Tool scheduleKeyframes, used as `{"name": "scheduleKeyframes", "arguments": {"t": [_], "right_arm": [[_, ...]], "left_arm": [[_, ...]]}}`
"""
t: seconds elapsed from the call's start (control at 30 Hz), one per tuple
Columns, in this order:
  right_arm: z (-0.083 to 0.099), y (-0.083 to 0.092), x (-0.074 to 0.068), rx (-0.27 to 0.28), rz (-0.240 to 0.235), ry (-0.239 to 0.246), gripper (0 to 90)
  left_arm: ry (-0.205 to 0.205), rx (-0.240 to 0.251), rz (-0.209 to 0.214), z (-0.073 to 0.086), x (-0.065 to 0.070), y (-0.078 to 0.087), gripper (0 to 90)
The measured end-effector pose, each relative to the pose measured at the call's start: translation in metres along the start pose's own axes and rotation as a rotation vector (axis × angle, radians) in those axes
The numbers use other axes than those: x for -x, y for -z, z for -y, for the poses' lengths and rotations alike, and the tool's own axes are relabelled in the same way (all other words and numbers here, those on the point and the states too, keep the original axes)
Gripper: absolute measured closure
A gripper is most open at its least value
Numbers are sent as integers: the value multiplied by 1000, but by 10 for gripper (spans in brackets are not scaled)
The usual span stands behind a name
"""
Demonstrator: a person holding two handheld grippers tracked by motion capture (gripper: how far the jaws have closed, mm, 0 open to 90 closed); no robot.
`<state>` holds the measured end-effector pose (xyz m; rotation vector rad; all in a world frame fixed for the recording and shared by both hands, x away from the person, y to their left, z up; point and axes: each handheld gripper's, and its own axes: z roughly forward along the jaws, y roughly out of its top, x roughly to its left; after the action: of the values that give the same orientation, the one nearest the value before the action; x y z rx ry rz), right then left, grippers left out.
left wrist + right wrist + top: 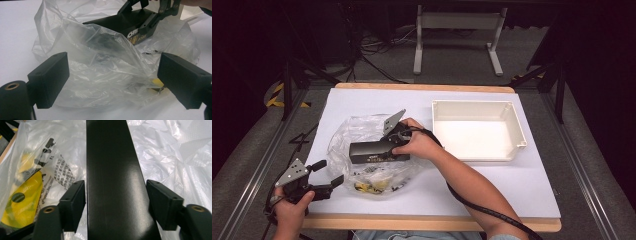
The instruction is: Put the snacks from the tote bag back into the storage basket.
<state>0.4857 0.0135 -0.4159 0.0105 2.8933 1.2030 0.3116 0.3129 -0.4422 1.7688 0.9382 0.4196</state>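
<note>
White table (522,190): crinkled bag (357,131), glossy box (377,151).

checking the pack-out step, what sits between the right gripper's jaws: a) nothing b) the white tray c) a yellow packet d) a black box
d: in the right gripper view a long black box runs up between the jaws of the right gripper, over the clear plastic bag.
</note>
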Motion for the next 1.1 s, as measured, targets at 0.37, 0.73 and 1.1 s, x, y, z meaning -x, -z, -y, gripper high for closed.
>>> {"name": "scheduleKeyframes", "arguments": {"t": [0.37, 0.73, 1.1], "right_arm": [[-4, 1, 1, -53, -22, 8, 429], [-5, 2, 0, -41, -20, 6, 434], [-18, 12, -3, -44, -22, 10, 435]], "left_arm": [[-1, 0, -1, 0, 0, 0, 114], [1, 3, -3, 0, -1, 1, 115], [0, 4, -3, 0, -1, 2, 114]]}}
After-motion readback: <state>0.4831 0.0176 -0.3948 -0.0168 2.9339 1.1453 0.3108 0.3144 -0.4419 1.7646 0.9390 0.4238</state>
